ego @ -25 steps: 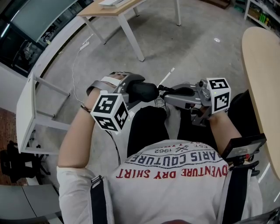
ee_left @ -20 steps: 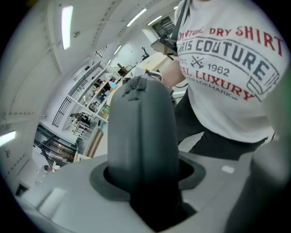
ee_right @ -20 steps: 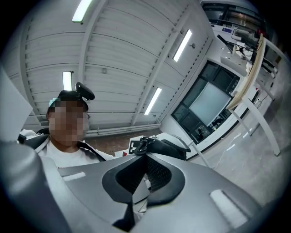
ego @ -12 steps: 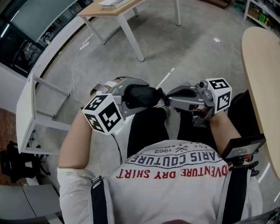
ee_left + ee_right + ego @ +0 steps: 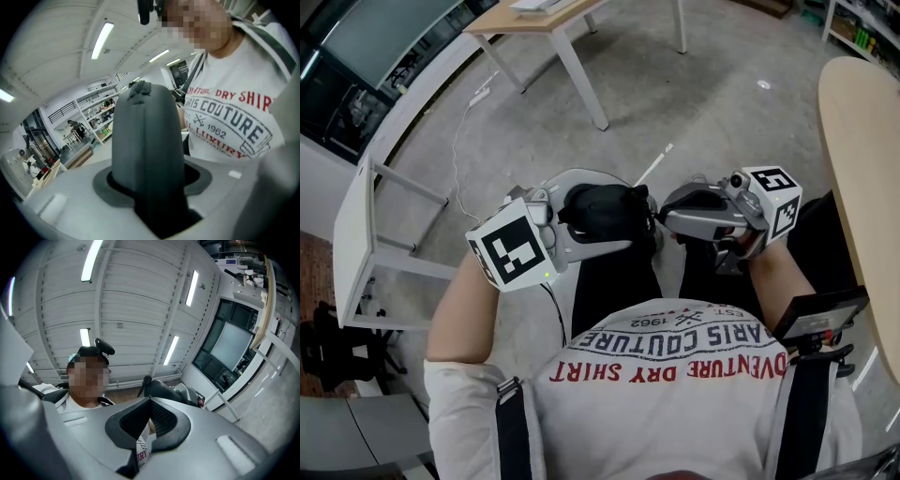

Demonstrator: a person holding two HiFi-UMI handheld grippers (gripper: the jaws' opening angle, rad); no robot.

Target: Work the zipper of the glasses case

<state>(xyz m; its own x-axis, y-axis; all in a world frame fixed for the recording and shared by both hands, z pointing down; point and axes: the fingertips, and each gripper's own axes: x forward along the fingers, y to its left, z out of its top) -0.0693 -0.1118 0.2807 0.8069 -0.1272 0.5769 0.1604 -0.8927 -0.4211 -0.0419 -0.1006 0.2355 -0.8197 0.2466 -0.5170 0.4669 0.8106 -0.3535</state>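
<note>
The left gripper (image 5: 581,231) was clamped on the black glasses case (image 5: 605,208), held over the person's lap. Just right of the case, the right gripper (image 5: 666,217) had its tips pinched together, apparently on the zipper pull (image 5: 142,386). The pulling step seemed in hand, and the next move called for a steady draw along the case. Since a second earlier, the left gripper had rolled outward.

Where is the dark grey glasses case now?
In the head view, the dark grey glasses case sits centrally, clamped in the left gripper, with the right gripper just right of it.
</note>
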